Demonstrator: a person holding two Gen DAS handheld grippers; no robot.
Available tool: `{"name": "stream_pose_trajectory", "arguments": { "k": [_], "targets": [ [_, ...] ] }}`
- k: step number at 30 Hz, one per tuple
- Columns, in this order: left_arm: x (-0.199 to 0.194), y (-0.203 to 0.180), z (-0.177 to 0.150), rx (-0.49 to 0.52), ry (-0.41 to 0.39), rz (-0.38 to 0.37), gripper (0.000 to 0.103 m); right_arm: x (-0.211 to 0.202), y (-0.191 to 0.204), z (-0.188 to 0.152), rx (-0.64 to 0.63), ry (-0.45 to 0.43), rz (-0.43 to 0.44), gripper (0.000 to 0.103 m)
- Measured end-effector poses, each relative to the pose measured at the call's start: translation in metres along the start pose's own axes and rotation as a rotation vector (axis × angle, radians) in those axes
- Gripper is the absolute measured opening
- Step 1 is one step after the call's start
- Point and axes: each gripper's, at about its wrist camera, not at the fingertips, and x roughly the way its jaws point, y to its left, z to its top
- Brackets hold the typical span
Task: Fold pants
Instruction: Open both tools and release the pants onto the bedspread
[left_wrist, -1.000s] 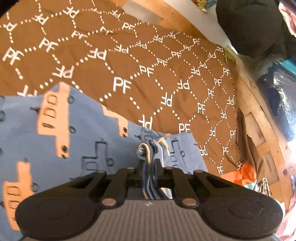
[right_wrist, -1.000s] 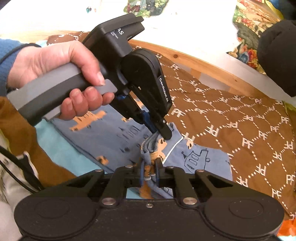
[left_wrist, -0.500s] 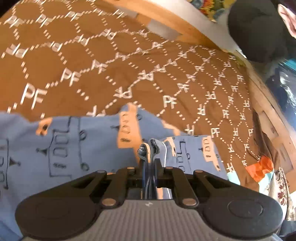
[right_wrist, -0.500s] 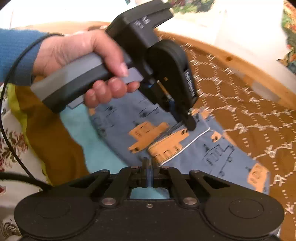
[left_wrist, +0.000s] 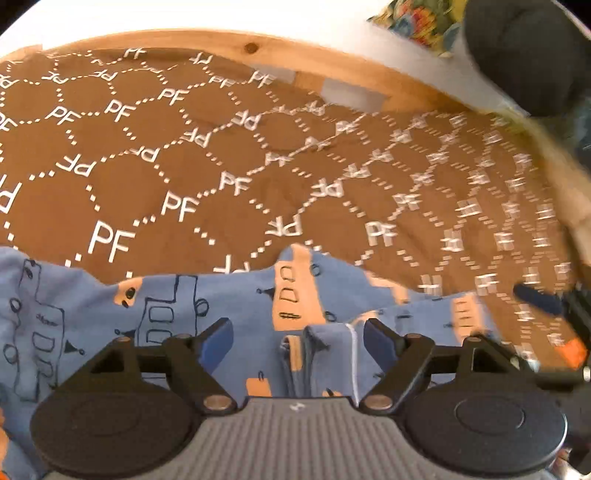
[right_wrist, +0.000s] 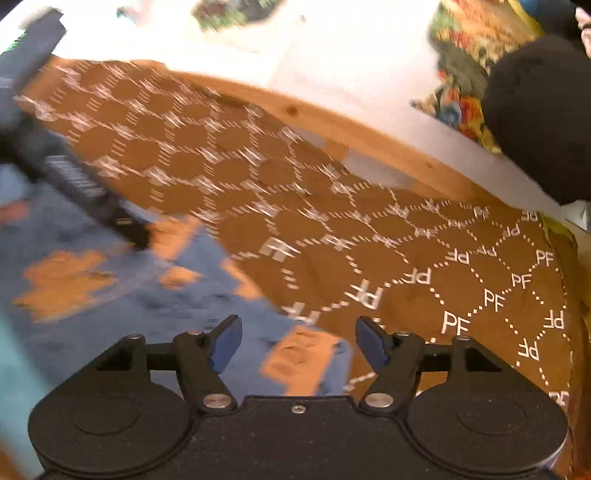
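On the brown bedspread (left_wrist: 155, 184) lie the blue pants (left_wrist: 207, 306); both grippers have just been opening, the left gripper (left_wrist: 297, 338) wide with the bunched hem loose between its jaws, the right gripper (right_wrist: 297, 338) wide over flat cloth; this fold looks laid; bare spread reaches the wooden bed frame (left_wrist: 229, 48) beyond.

1 pair of blue pants (left_wrist: 229, 314), 1 brown bedspread (left_wrist: 221, 155), 2 grippers: left gripper (left_wrist: 297, 338), right gripper (right_wrist: 298, 341).

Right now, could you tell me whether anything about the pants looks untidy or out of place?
Slightly: a bunched ridge of hem stands up between the left gripper's open jaws, which have just opened, instead of lying flat on the blue pants. Nothing looks damaged.
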Motion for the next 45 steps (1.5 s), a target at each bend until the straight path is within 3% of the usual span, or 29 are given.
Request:
{"name": "stream_pose_trajectory", "arguments": {
  "k": [2,4,7,10,12,15,17,19,26,29,31,34,38,42,45],
  "targets": [
    [0.015,-0.006,-0.005,0.012,0.006,0.082,0.082,0.025,0.001,-0.003,-0.028,0.011,-0.009,0.070],
    [0.022,-0.004,-0.015,0.032,-0.013,0.101,0.081,0.048,0.006,-0.010,-0.087,0.055,-0.045,0.070],
    [0.016,-0.003,-0.022,0.051,-0.042,0.116,0.076,0.053,-0.010,-0.021,-0.044,0.067,-0.102,0.084],
    [0.011,0.003,-0.024,0.051,-0.053,0.087,0.075,0.044,-0.020,-0.026,-0.034,0.065,-0.157,0.083],
    [-0.005,0.002,-0.026,0.011,-0.059,0.088,0.075,0.026,-0.018,-0.027,-0.045,0.051,-0.169,0.071],
    [-0.028,-0.009,-0.043,0.091,-0.089,0.085,0.075,-0.020,0.003,-0.033,-0.082,-0.007,-0.074,0.078],
    [-0.027,-0.015,-0.060,0.151,-0.038,0.107,0.070,-0.028,0.019,-0.045,-0.143,0.015,-0.036,0.079],
    [-0.027,-0.013,-0.078,0.151,-0.054,0.120,0.070,-0.031,0.022,-0.062,-0.160,0.027,-0.056,0.079],
    [-0.036,-0.011,-0.080,0.121,-0.031,0.113,0.070,-0.042,0.000,-0.073,-0.074,0.073,-0.112,0.082],
    [-0.045,-0.010,-0.076,0.081,-0.009,0.119,0.071,-0.056,0.002,-0.072,-0.062,0.022,-0.137,0.081],
    [-0.055,-0.013,-0.075,0.078,-0.034,0.137,0.075,-0.061,0.007,-0.070,-0.078,-0.019,-0.138,0.082],
    [-0.049,-0.020,-0.082,0.141,-0.016,0.180,0.081,-0.049,0.020,-0.075,-0.123,0.031,-0.098,0.084],
    [-0.049,-0.015,-0.089,0.083,-0.035,0.165,0.082,-0.052,0.021,-0.077,-0.102,0.005,-0.112,0.084],
    [-0.061,-0.006,-0.086,0.011,-0.053,0.154,0.082,-0.072,0.022,-0.068,-0.063,-0.139,-0.102,0.087],
    [-0.088,-0.003,-0.084,-0.007,-0.107,0.221,0.082,-0.074,0.033,-0.065,-0.101,-0.176,-0.073,0.090]
  ]
}}
